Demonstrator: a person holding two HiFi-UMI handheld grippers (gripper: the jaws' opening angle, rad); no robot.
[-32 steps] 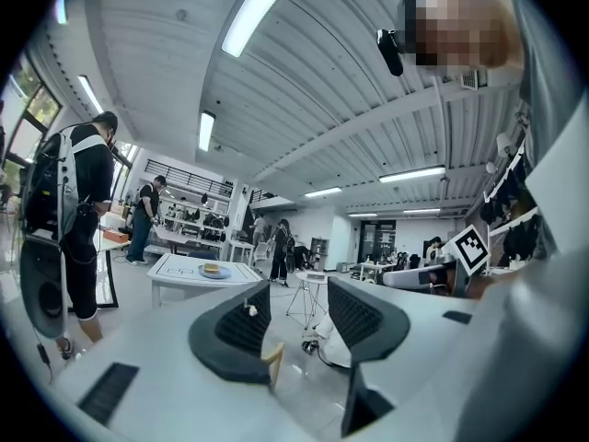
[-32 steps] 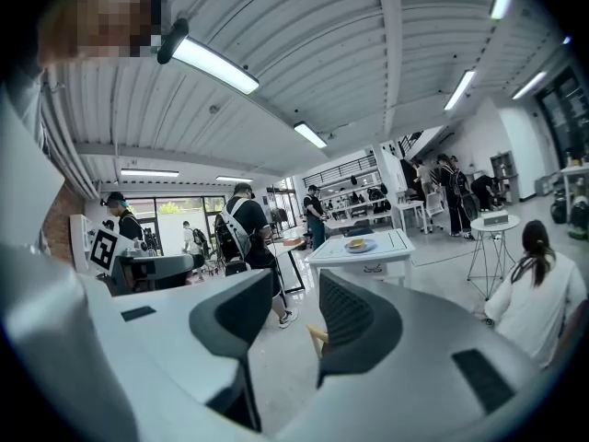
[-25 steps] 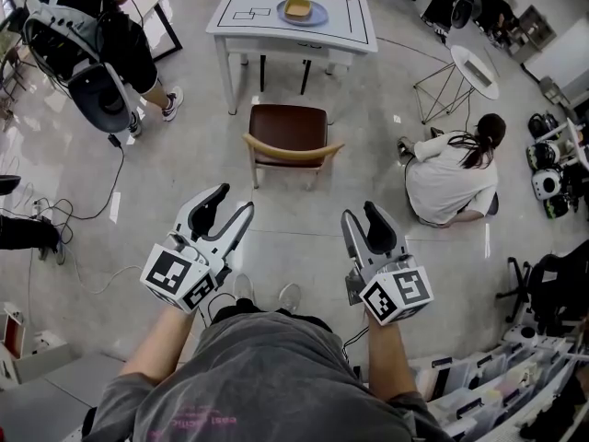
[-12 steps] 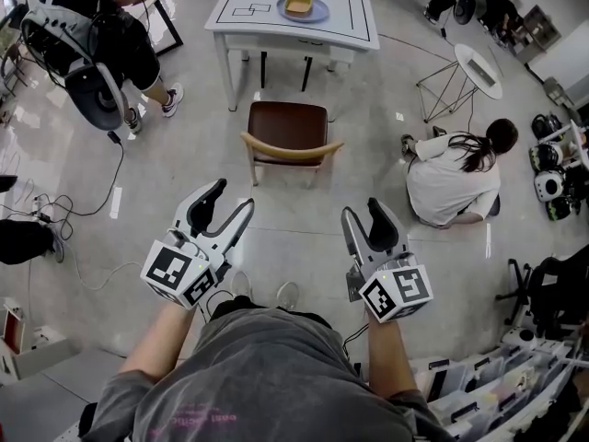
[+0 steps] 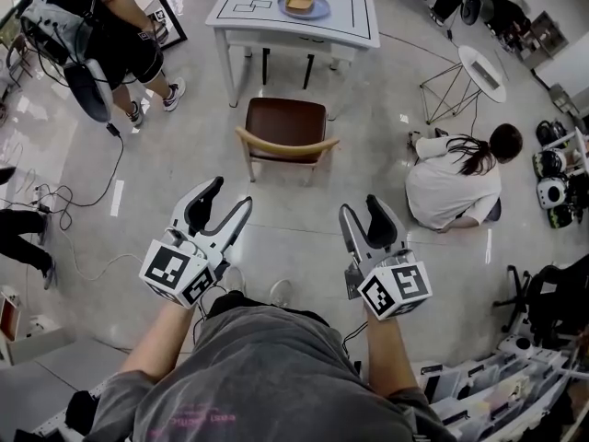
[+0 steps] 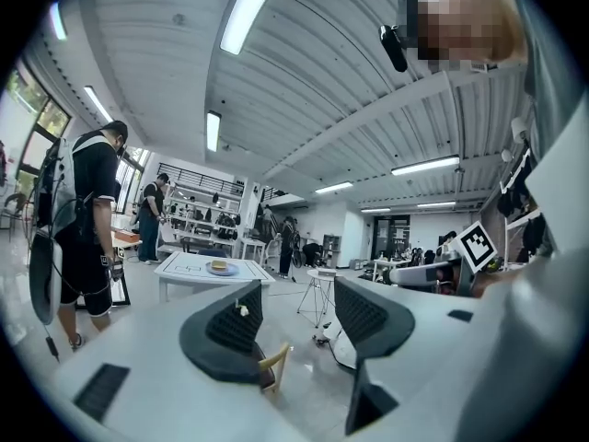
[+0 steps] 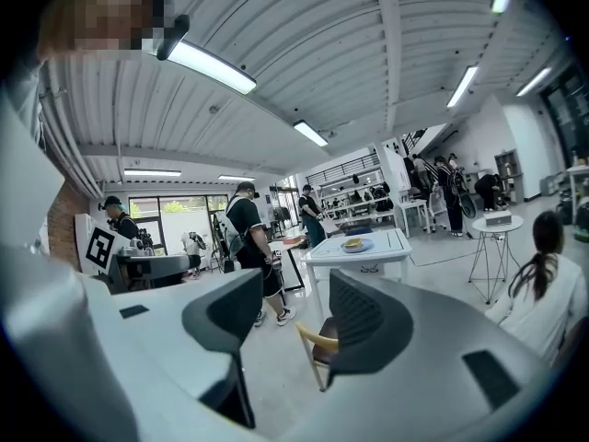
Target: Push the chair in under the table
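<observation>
Chair: the chair [image 5: 286, 125] stands on the floor [image 5: 276, 238], just in front of the near edge of the surface [image 5: 354, 17]. It is not under the surface. Its dark brown seat faces the surface and its curved wooden backrest [image 5: 286, 146] is turned to the wearer.
Surface: white, with black lines drawn on its top. A plate [image 5: 317, 9] lies near its far edge, with a yellow thing [image 5: 298, 2] on it.
Left tongs: the left tongs [image 5: 230, 194] are held in the air over the floor, well apart from the chair. Their jaws have just been opening and are now spread wide. Nothing is between them and they touch nothing. In the left gripper view only the backrest end of the chair [image 6: 274, 363] shows in the gap.
Right tongs: the right tongs [image 5: 361, 206] are also in the air, near the left tongs at about the same height. Their jaws have just been opening and are spread wide and empty. The chair [image 7: 314, 340] shows far behind the gap.
People: a seated person [image 5: 451, 180] is on the floor right of the chair, and a standing person [image 5: 115, 30] is left of the surface.
Hidden or unclear: the chair's front legs are covered by its seat. Dark legs [image 5: 305, 70] show under the surface, and I cannot tell what they belong to. What the yellow thing is I cannot make out.
</observation>
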